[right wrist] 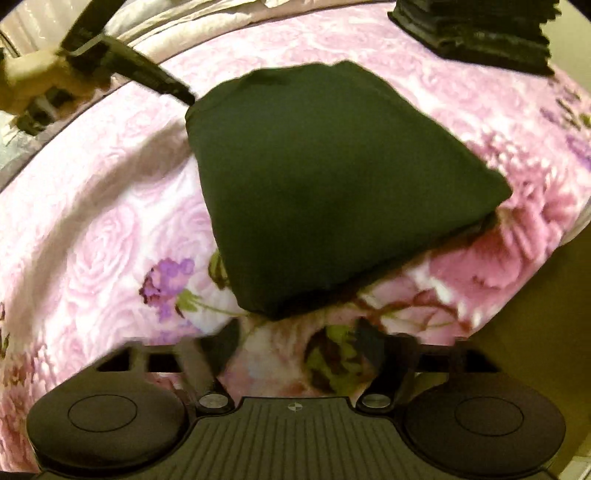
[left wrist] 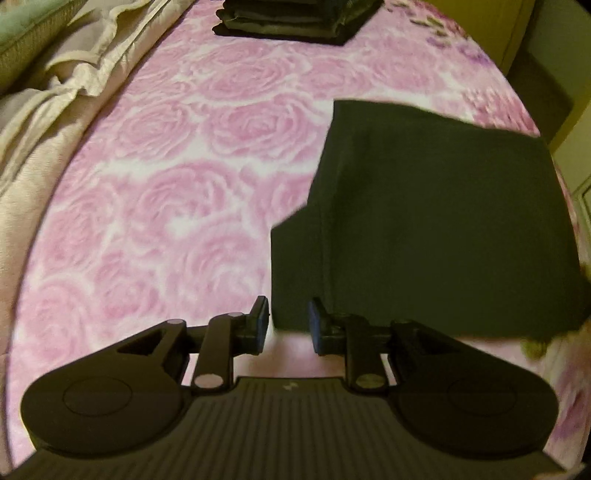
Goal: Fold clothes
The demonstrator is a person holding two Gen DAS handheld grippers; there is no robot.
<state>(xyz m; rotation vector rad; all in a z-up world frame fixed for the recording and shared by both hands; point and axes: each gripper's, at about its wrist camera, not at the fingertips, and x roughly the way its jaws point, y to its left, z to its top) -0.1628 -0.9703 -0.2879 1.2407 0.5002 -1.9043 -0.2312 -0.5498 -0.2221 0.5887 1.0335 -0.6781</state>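
My left gripper (left wrist: 287,322): blue-padded jaws narrow, a small gap, nothing pinched; the near corner of the folded dark green cloth garment (left wrist: 436,221) lies just behind them. My right gripper (right wrist: 295,350): jaws wide apart, blurred, empty, just short of the garment's near edge (right wrist: 332,184). The garment lies flat on the pink rose-print bedspread (left wrist: 166,166), near its edge. A stack of folded dark clothes (left wrist: 295,18) sits further up the bed, well apart. Crumpled beige bedding (left wrist: 55,92) runs along the left side.
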